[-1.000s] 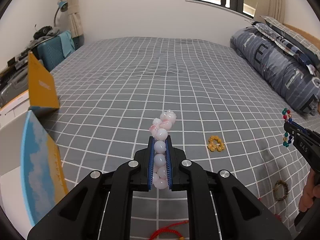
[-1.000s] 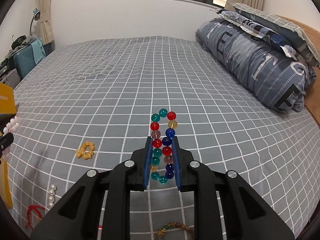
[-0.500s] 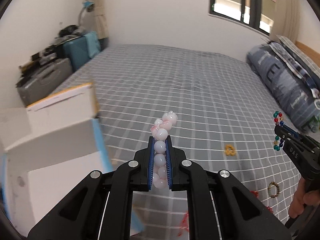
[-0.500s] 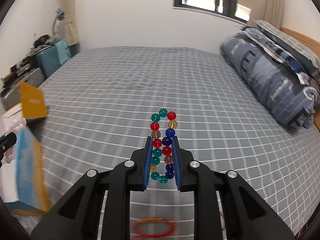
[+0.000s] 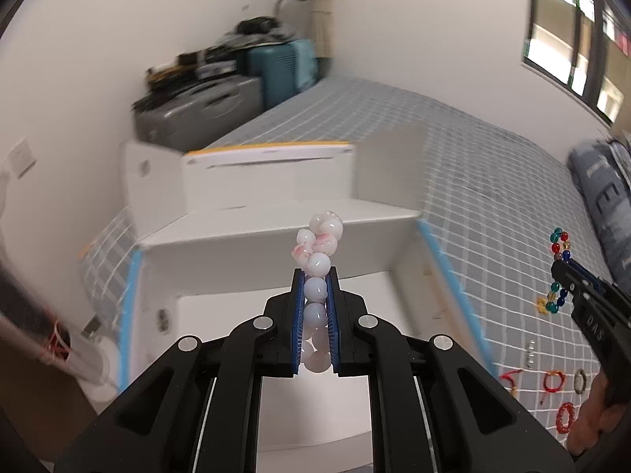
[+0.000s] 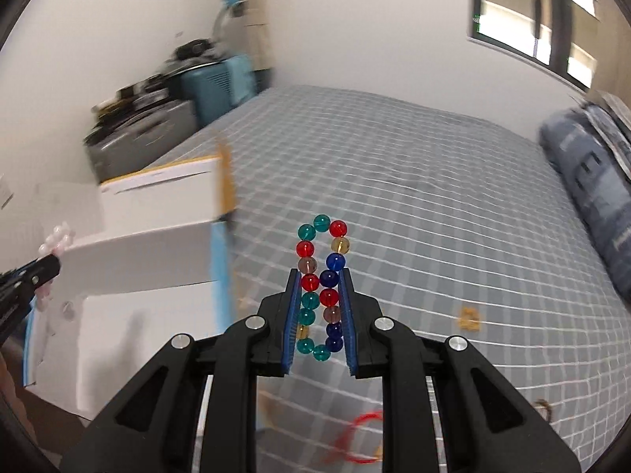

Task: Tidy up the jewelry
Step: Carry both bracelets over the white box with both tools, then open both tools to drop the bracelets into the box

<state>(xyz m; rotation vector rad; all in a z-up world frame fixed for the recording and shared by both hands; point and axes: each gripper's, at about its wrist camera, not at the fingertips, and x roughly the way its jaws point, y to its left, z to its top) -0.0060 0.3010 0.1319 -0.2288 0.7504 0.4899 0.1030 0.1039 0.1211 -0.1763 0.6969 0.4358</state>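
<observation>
My left gripper [image 5: 314, 276] is shut on a pink-and-white bead bracelet [image 5: 319, 244] and holds it over the open white box [image 5: 221, 260] with blue edges. My right gripper [image 6: 318, 276] is shut on a multicoloured bead bracelet [image 6: 322, 276] above the grey checked bed, right of the box [image 6: 150, 260]. The right gripper also shows in the left wrist view [image 5: 562, 272] with its bracelet [image 5: 560, 244]. The left gripper shows in the right wrist view [image 6: 51, 266] at the far left.
Loose jewelry lies on the bed [image 6: 394, 181]: a yellow bead piece [image 6: 470, 317], red cord loops [image 5: 552, 382] [image 6: 361, 437], a small ring [image 5: 579, 380]. Suitcases [image 5: 205, 106] stand by the wall. A blue pillow [image 6: 591, 197] lies at the right.
Both grippers have swung left toward the white box. The left gripper with the pink bracelet now sits over the box opening. Both views are motion-blurred.
</observation>
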